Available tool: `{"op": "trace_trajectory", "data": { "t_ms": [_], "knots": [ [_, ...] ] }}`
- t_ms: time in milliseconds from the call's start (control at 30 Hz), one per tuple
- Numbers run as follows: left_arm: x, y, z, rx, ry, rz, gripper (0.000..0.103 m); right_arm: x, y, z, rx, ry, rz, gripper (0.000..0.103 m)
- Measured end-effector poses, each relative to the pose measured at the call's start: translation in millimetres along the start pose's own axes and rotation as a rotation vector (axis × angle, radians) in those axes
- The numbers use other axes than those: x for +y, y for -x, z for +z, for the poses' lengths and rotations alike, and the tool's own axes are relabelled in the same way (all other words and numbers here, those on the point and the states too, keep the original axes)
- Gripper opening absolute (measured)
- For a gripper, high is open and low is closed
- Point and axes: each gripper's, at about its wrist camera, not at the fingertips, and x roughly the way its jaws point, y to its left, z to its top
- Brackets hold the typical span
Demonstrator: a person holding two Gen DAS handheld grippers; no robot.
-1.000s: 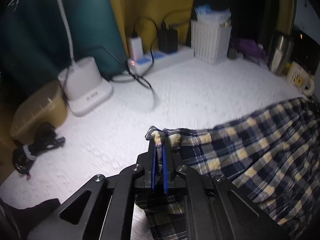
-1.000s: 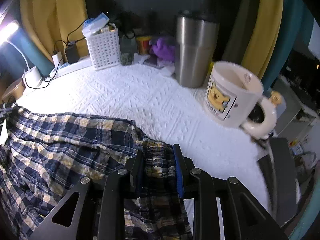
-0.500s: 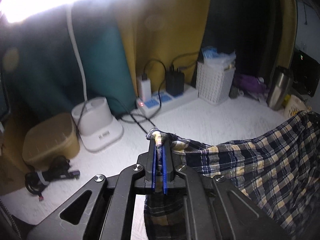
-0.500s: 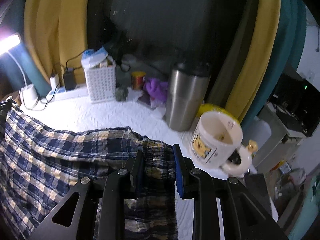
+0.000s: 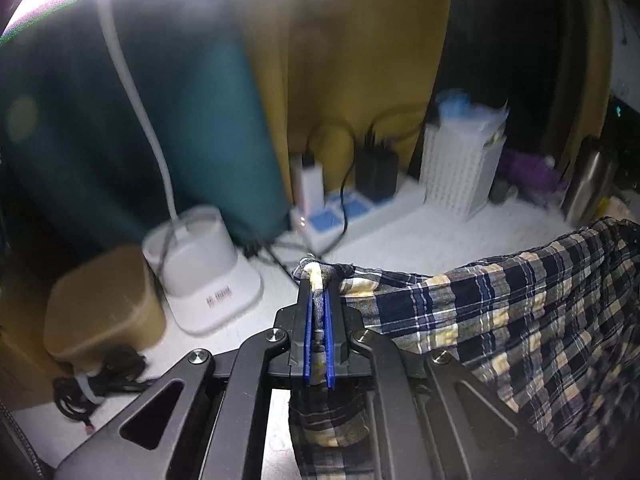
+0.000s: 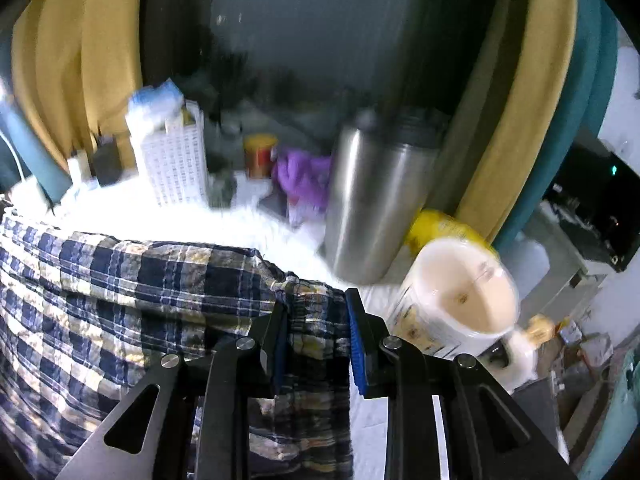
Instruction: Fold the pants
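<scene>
Plaid cotton pants [image 5: 500, 320], soft and crinkled, were held stretched above the white textured tabletop [image 5: 420, 236]. One thin edge was pinched by the left gripper [image 5: 318, 300], a thicker gathered bunch by the right gripper [image 6: 316, 320]. No fold was seen made; folding was judged barely begun.

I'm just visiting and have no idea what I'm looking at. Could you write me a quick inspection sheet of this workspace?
Surface: white textured cover.
Job's things: plaid pants, held up by two edges, sagging between.
Clutter: white basket, steel tumbler, cream mug, lamp base, tan box.
Grippers: left hand-held gripper shut on a thin edge; right hand-held gripper shut on a thick bunch.
Cables: power strip with chargers; bundled black cord.
Surroundings: yellow and teal curtains.
</scene>
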Motion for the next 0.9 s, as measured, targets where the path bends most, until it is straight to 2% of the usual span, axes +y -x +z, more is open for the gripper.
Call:
{"op": "trace_trajectory", "data": {
  "t_ms": [100, 267, 367, 433, 500, 567, 633, 667, 700, 900],
  "knots": [
    [-2, -17, -11, 0.046, -0.002, 0.008, 0.004, 2, -19, -6, 0.07, 0.003, 0.005, 0.027],
    [-4, -35, -26, 0.1, -0.025, 0.051, 0.009, 6, -38, -9, 0.115, 0.017, -0.008, 0.027],
    [-1, -39, -28, 0.134, -0.016, 0.044, 0.012, 8, -41, -7, 0.12, 0.018, -0.018, 0.027],
    [0, -35, -28, 0.133, -0.02, 0.075, 0.023, 8, -39, -8, 0.122, 0.022, -0.022, 0.031],
    [5, -30, -28, 0.13, -0.002, 0.091, 0.041, 8, -35, -9, 0.122, 0.025, -0.015, 0.031],
    [11, -21, -29, 0.12, 0.019, 0.092, 0.045, 7, -30, -9, 0.114, 0.029, -0.014, 0.033],
    [13, -11, -31, 0.111, 0.024, 0.101, 0.048, 7, -20, -9, 0.102, 0.032, -0.007, 0.047],
    [14, -5, -33, 0.107, 0.026, 0.103, 0.05, 6, -14, -11, 0.094, 0.03, 0.0, 0.065],
    [15, -2, -34, 0.105, 0.028, 0.102, 0.052, 6, -9, -11, 0.086, 0.029, 0.008, 0.078],
    [19, 27, -47, 0.095, 0.038, 0.095, 0.053, 8, 29, -15, 0.044, 0.033, 0.011, 0.081]
  ]
}}
